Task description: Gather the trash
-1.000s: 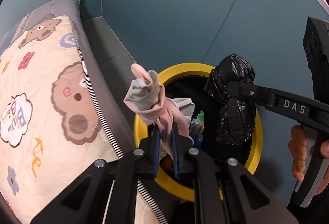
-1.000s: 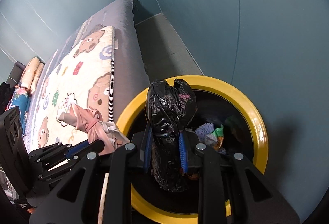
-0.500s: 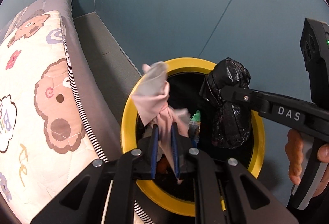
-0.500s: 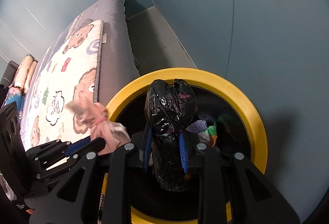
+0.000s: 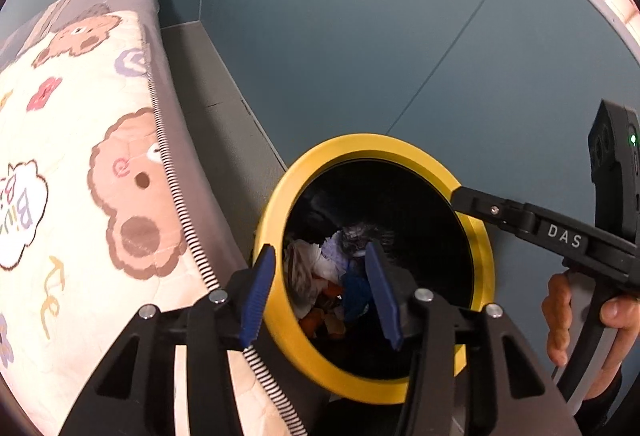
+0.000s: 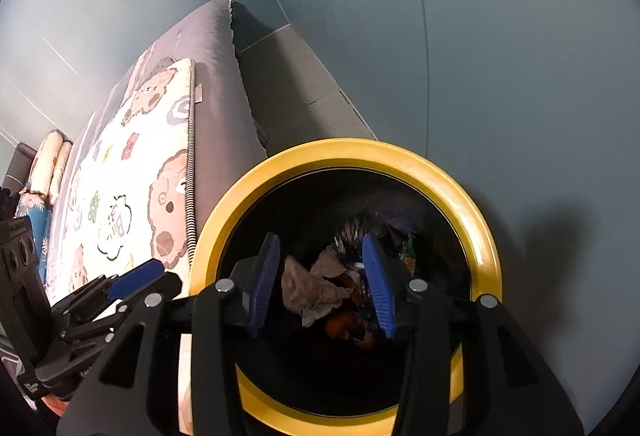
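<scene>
My left gripper [image 5: 320,288] hangs over the near-left rim of the bin [image 5: 404,152], its blue pads standing apart with nothing between them; the jaws have just been opening, and the pinkish cloth [image 5: 300,272] now lies down inside the bin among the other scraps. My right gripper [image 6: 324,284] is over the bin's mouth as well, its jaws also just opened and parted, gripping nothing. The black bag [image 6: 354,232] shows below it in the bin, blurred, partly behind the right pad, so I cannot tell whether it has settled. In the right wrist view the cloth sits crumpled just left of the bag, with orange and green bits of trash around them. The bin has a yellow ring round a black inside and stands on grey floor against the blue wall [image 5: 360,36], just beside the bed [image 5: 80,156] with its bear-patterned quilt. My right hand [image 5: 588,320] shows at the edge of the left view, wrapped round its handle.
</scene>
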